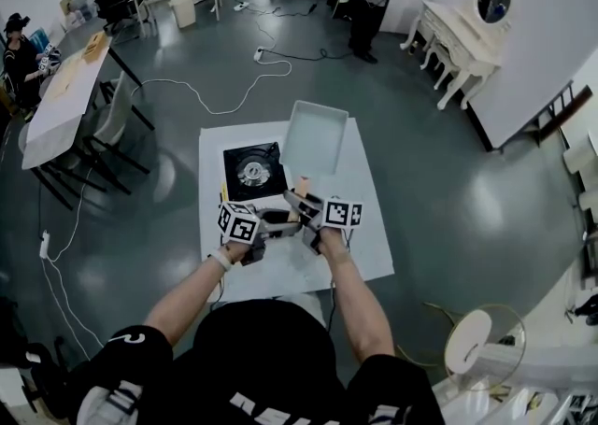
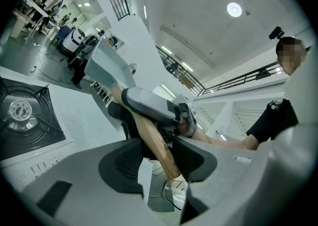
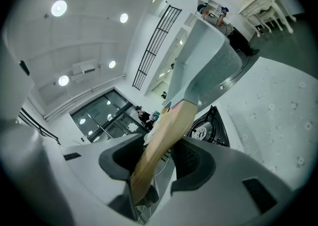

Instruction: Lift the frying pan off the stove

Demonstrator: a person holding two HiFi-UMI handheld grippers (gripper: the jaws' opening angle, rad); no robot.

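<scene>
Grey frying pan (image 1: 315, 136) aloft, clear of stove (image 1: 252, 171)

The frying pan (image 1: 316, 136) is pale grey and square with a wooden handle (image 3: 164, 143). It hangs tilted in the air, clear of the stove (image 1: 254, 171) and just right of it, with the handle clamped by the left gripper (image 2: 160, 163) and the right gripper (image 3: 159, 159). The black single-burner gas stove sits flat on the white table (image 1: 364, 246).

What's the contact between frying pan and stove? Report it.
Apart. The left gripper view shows the frying pan raised in the air, with background room between it and the stove.
</scene>
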